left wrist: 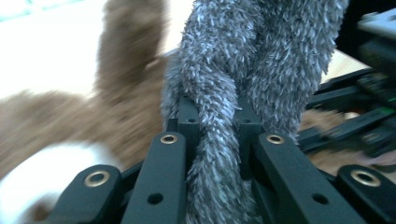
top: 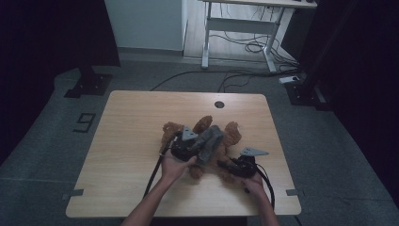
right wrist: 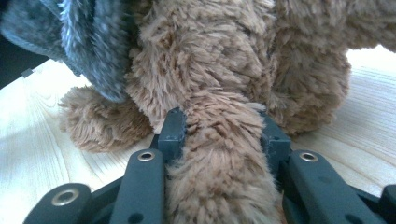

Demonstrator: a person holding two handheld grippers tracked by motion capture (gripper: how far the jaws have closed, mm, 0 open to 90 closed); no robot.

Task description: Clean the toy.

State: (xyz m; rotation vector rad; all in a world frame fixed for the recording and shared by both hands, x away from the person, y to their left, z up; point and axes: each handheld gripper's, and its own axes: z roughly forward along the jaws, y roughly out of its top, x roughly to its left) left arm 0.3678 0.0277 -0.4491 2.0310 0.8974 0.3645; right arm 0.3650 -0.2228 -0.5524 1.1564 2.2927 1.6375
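Your left gripper [left wrist: 212,135] is clamped tight on the grey scarf [left wrist: 219,70], which runs up and away over the brown plush toy [top: 221,141] mid-table; your right gripper [right wrist: 219,135] pinches its near limb, anchoring it.

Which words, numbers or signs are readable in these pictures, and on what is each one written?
"9": one digit marked in dark strips on the grey floor, left of the table.
No readable text on the brown plush toy, the grey cloth or the grippers.
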